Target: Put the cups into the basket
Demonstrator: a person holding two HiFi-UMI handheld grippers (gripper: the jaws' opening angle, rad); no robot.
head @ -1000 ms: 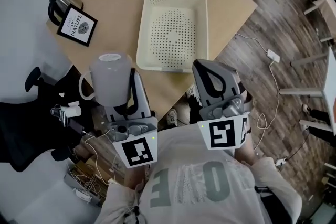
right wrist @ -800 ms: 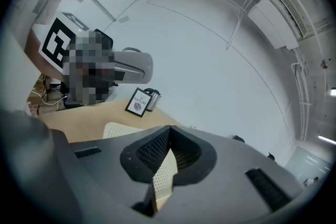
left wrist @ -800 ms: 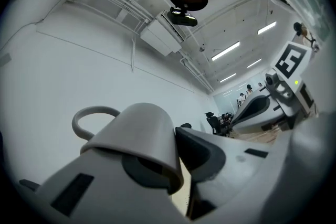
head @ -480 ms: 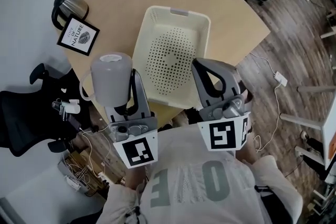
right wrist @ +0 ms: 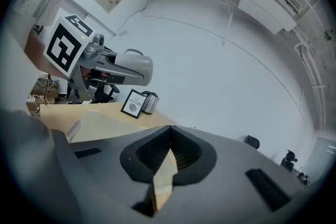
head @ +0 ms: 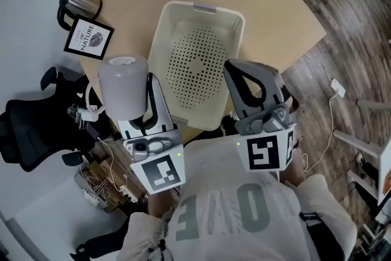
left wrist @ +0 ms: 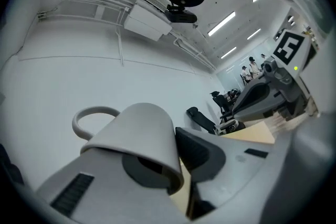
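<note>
One grey cup (head: 122, 88) clamped in the left gripper (head: 146, 99), right gripper (head: 245, 81) pinched together on nothing, near a cream basket (head: 160, 33) and a framed sign (head: 90, 38) reading "OF NATURE".

left gripper (head: 145, 99) with cup (head: 123, 87): forward, now alongside basket (head: 160, 46) | right gripper (head: 250, 79): forward, over basket's near corner
</note>
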